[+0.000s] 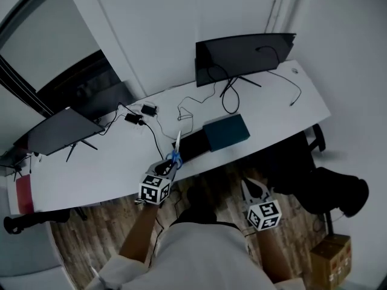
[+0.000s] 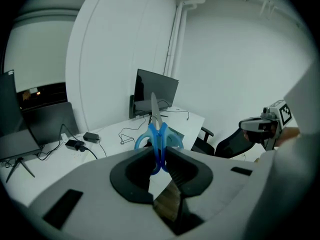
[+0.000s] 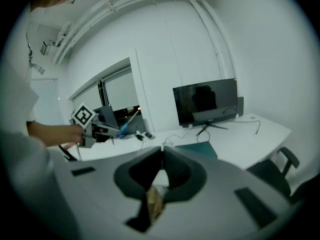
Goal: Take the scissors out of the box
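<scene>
Blue-handled scissors (image 1: 176,154) are held above the front edge of the white desk (image 1: 284,101), blades pointing up. My left gripper (image 1: 171,165) is shut on their handles. In the left gripper view the scissors (image 2: 158,136) stand upright between the pads, with the silver blades above. The teal box (image 1: 225,132) lies on the desk just right of the scissors, and a corner of the box (image 2: 176,133) shows behind the handles. My right gripper (image 1: 255,189) hangs lower over the floor, off the desk, its jaws closed together with nothing in them. The box (image 3: 197,148) lies ahead of it.
A black monitor (image 1: 242,56) stands at the back right, and a second screen (image 1: 60,130) tilts at the left. Cables and power bricks (image 1: 139,115) lie between them. A black chair (image 1: 329,189) and a cardboard box (image 1: 331,255) are on the wooden floor at right.
</scene>
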`<state>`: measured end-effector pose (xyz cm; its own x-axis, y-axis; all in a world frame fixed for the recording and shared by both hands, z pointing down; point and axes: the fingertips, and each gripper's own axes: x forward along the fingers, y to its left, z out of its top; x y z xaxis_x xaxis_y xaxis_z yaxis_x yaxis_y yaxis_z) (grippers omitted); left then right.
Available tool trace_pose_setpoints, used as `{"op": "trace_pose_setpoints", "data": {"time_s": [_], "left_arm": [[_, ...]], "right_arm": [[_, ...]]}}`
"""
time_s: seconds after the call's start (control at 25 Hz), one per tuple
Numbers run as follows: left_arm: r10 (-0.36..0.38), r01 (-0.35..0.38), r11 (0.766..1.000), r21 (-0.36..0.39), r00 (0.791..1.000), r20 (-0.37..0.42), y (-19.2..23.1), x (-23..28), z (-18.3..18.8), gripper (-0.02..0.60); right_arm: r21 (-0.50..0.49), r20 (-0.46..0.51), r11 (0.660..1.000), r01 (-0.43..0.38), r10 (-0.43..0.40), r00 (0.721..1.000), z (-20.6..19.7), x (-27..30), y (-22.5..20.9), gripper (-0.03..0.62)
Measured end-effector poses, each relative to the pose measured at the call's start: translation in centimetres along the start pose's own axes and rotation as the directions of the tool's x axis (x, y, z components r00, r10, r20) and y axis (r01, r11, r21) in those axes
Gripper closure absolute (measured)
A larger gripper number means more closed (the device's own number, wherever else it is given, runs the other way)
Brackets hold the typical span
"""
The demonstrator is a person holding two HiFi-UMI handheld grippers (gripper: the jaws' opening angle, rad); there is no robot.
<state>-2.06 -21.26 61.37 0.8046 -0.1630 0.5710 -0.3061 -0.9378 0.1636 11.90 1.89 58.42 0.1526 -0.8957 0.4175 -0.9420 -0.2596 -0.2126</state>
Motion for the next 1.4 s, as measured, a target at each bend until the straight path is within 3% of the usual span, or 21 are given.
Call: {"op": "trace_pose_setpoints", "data": {"time_s": [0.64, 1.12, 1.4], "left_arm": [[0.049, -0.043, 0.998, -0.043, 0.990, 0.130, -3.0, -11.5, 0.0, 0.477], [0.016, -0.010, 0.999, -0.036, 0.987, 0.162, 1.8, -15.4, -0.9, 0.477], [-0.013, 0.016, 1.000, -0.017, 0.980, 0.200, 4.9, -15.9, 0.9, 0.477]], "right_arm": [[0.009, 0.089, 0.999, -0.046, 0.045, 0.995, -0.2, -5.1, 3.5, 0.560], [-0.014, 0.160, 0.999, 0.036, -0.033, 0.987, 2.7, -3.8, 7.7, 0.560], [-0.048, 0.193, 0.995, 0.090, -0.079, 0.978, 5.1, -2.8, 8.7, 0.562]]}}
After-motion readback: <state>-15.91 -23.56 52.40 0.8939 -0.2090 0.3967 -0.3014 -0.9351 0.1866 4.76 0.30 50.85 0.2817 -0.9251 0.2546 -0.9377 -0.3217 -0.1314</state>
